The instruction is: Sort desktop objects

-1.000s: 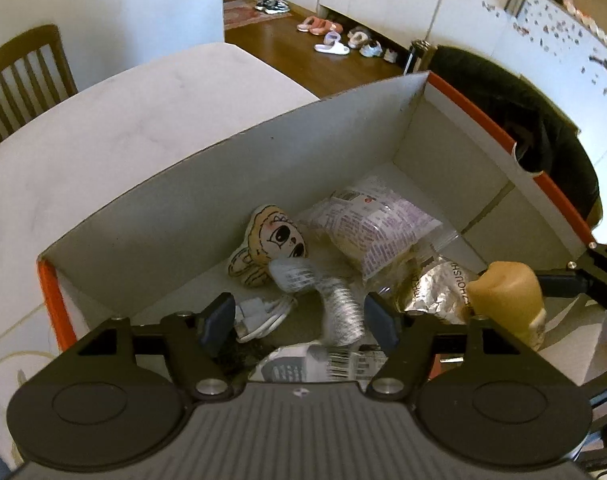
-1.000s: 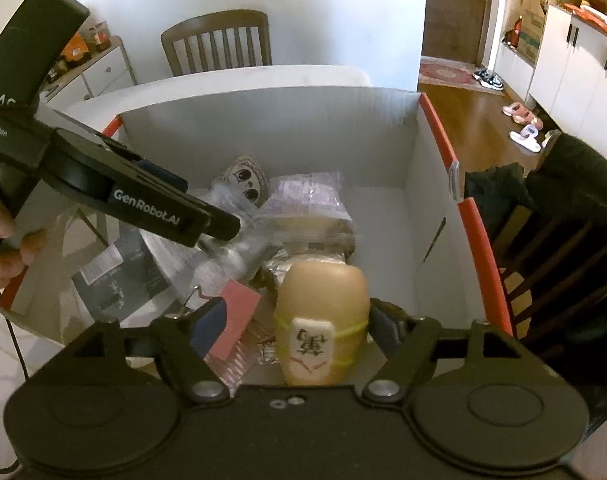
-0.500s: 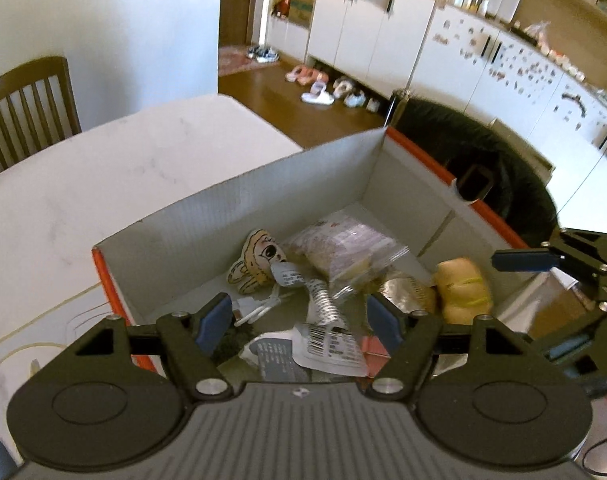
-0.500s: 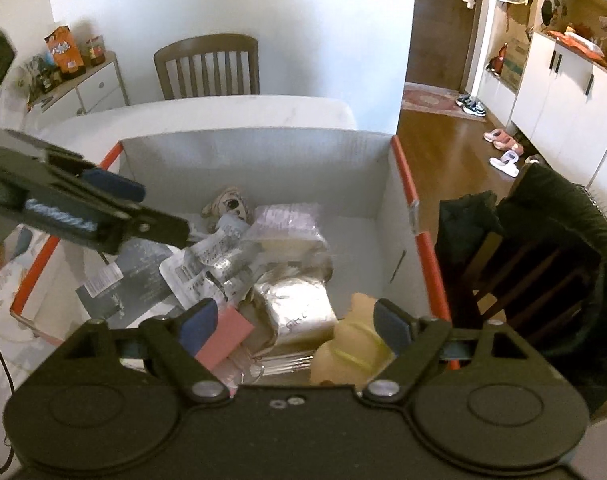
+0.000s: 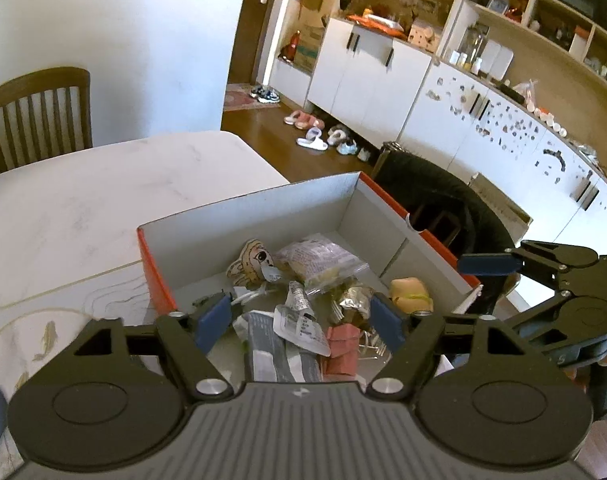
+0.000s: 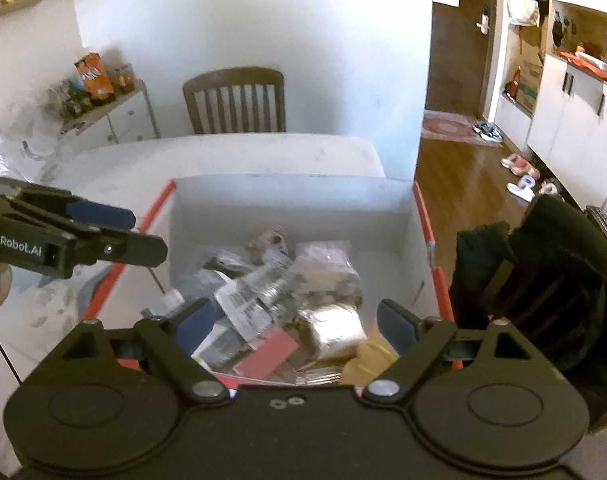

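- Left wrist view: the left tool point(image 5: 299, 320), with flat blue pads on black linkage arms, stands wide with its jaws opening and nothing clamped between them; it hangs above the near end of the box
- The cardboard box point(image 5: 247, 216) is rectangular, matte grey-white inside with orange outer faces, and sits on the pale marble-patterned table point(image 5: 83, 200)
- Inside lies a loose heap: a flat cartoon-face plush point(image 5: 250, 265) near the far wall, a clear crinkled snack bag point(image 5: 317, 260) just beside it, a crumpled silver foil packet point(image 5: 353, 298), a white wrapper with a barcode point(image 5: 301, 322), a grey striped pouch point(image 5: 275, 354) and a small pink folded card point(image 5: 342, 346)
- A rounded, smooth tan toy point(image 5: 409, 292) with a yellow band rests against the box's right wall
- The right tool point(image 5: 491, 264) reaches in from the right edge, one blue pad showing over the box's right rim
- Right wrist view: the right tool point(image 6: 299, 322) is spread wide above the box point(image 6: 287, 196), jaws opening, empty; the tan toy point(image 6: 367, 360) lies below, beside its right pad, not gripped
- The foil packet point(image 6: 333, 330), pink card point(image 6: 269, 352) and barcode wrapper point(image 6: 255, 292) show between the pads, blurred
- The left tool point(image 6: 103, 228) juts in from the left over the box's orange rim
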`<state>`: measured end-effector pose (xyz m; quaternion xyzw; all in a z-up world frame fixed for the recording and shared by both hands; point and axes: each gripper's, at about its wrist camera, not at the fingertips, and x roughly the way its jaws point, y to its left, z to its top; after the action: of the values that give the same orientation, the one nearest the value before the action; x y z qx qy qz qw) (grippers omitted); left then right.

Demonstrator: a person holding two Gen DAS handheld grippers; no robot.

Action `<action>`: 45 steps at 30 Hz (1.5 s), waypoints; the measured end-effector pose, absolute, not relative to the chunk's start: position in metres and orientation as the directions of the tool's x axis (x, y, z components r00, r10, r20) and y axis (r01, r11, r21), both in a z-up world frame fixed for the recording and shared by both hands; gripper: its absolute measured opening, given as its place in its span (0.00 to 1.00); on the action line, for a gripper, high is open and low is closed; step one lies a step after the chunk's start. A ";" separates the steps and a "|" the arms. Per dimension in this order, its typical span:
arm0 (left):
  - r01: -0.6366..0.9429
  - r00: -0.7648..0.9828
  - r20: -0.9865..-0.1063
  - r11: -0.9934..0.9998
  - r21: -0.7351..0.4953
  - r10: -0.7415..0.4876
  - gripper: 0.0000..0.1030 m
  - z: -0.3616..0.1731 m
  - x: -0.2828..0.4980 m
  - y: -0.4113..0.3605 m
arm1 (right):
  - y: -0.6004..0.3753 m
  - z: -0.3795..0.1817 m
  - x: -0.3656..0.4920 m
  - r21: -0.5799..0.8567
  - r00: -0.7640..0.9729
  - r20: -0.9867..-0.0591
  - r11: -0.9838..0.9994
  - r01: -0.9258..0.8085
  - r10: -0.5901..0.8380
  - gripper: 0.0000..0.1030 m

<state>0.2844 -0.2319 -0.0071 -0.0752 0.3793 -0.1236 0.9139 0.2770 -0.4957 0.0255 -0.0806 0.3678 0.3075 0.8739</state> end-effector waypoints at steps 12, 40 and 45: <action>0.131 0.717 -0.669 0.981 -0.144 -0.194 1.00 -0.009 0.243 -0.231 | -0.494 0.040 0.250 0.083 0.567 -0.616 0.761 -0.643 0.547 0.93; 0.061 0.760 -0.641 0.994 -0.096 -0.109 1.00 0.003 0.177 -0.236 | -0.492 0.047 0.192 0.070 0.599 -0.570 0.760 -0.646 0.562 0.99; 0.061 0.771 -0.628 0.994 -0.086 -0.102 1.00 0.007 0.174 -0.239 | -0.493 0.046 0.191 0.081 0.604 -0.565 0.766 -0.638 0.562 0.99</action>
<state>0.1740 -0.2388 0.0069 -0.0302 0.3355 -0.0434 0.9406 0.1908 -0.4929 0.0460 -0.0647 0.2922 0.3359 0.8931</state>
